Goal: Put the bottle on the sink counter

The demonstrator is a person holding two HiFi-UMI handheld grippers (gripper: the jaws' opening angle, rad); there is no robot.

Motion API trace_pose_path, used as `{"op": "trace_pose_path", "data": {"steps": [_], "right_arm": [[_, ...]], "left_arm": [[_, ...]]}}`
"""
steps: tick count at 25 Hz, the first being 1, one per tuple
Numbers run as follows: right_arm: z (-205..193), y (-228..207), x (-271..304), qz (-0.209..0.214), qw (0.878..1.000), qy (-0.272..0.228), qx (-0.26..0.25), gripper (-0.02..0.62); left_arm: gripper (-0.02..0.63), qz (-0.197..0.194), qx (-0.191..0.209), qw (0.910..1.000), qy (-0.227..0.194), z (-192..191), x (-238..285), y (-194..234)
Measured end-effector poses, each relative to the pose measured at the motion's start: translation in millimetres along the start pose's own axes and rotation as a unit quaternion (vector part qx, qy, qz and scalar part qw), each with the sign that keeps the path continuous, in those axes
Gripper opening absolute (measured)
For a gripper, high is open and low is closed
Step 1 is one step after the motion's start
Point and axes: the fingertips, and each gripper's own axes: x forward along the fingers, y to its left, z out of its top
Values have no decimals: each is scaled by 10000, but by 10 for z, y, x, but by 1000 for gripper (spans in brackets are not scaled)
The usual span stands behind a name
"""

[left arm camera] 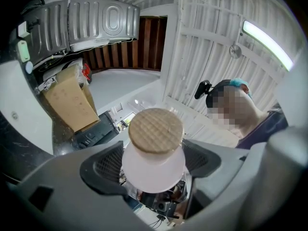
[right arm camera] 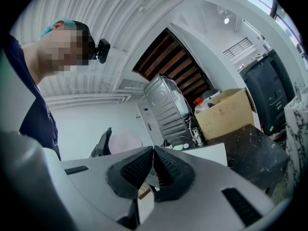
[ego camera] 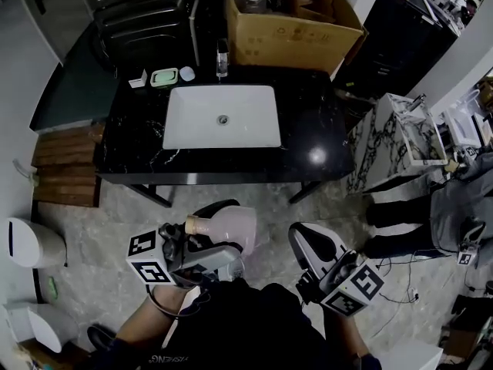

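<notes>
Left gripper (left arm camera: 154, 163): jaws parted to the width of a pale pink bottle with a round tan cork-like stopper (left arm camera: 155, 130) and clamped on its body, one pad on each side. In the head view the bottle lies tilted on its side, stopper toward the person's left, over the grey marbled floor (ego camera: 96, 230), short of the black marble counter (ego camera: 308, 133) with its white rectangular sink (ego camera: 189, 129). Right gripper (right arm camera: 153, 154): jaws pressed together, nothing between them.
</notes>
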Motion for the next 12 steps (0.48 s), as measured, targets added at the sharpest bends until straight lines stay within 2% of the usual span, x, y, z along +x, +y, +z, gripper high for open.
{"op": "trace_pose_path", "data": {"steps": [8, 12], "right_arm": [[-91, -214, 144, -95, 9995, 232, -192, 28], [8, -263, 267, -59, 9999, 151, 15, 28]], "left_arm": [[382, 8, 11, 10000, 2, 137, 10, 211], [382, 25, 9, 10000, 12, 188, 57, 311]]}}
